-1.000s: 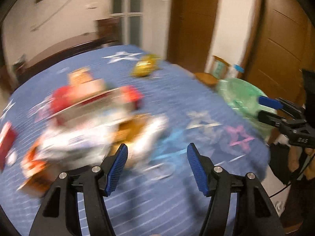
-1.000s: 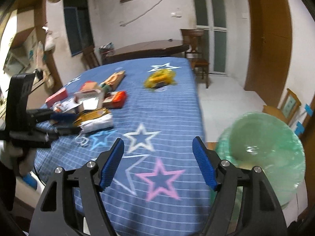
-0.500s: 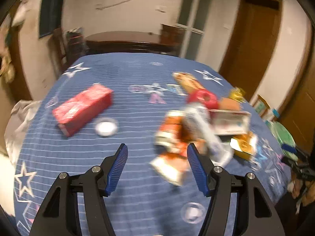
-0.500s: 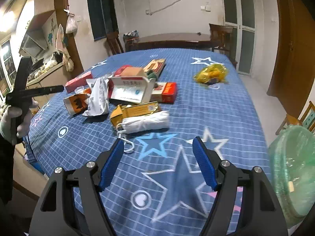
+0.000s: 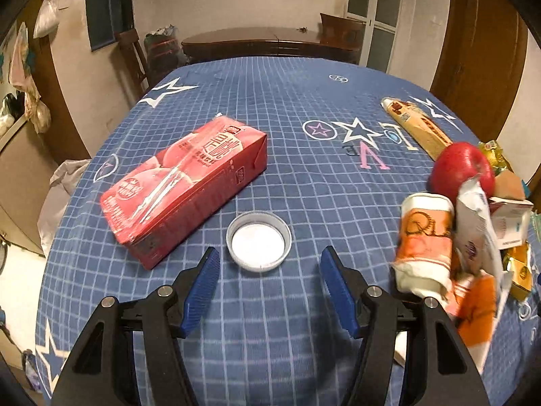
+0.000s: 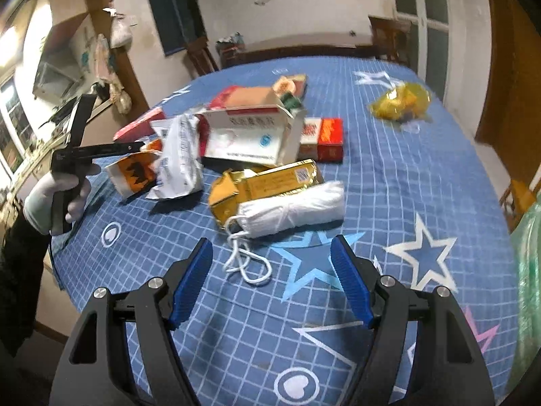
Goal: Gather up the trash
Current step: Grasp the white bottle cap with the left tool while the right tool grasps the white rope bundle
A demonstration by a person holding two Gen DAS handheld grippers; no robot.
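Trash lies scattered on a table with a blue star-patterned cloth (image 5: 304, 176). My left gripper (image 5: 270, 267) is open, just short of a white round lid (image 5: 258, 240). A red drink-carton pack (image 5: 186, 182) lies to its left; orange and white wrappers (image 5: 426, 247) pile at the right. My right gripper (image 6: 272, 264) is open above the cloth, close to a white rolled bundle with a cord (image 6: 290, 211). Beyond it lie a gold box (image 6: 270, 182), a torn white carton (image 6: 250, 135), a red box (image 6: 324, 138) and a yellow bag (image 6: 400, 101).
A green plastic trash bag (image 6: 527, 270) hangs off the table's right edge in the right wrist view. A gloved hand (image 6: 50, 196) holds the other gripper at the left. A dark wooden table (image 5: 267, 40) and chairs stand behind.
The left gripper swung left from the wrapper pile to the white lid and red pack. The right gripper turned from the green bag toward the pile and came nearer to the white bundle.
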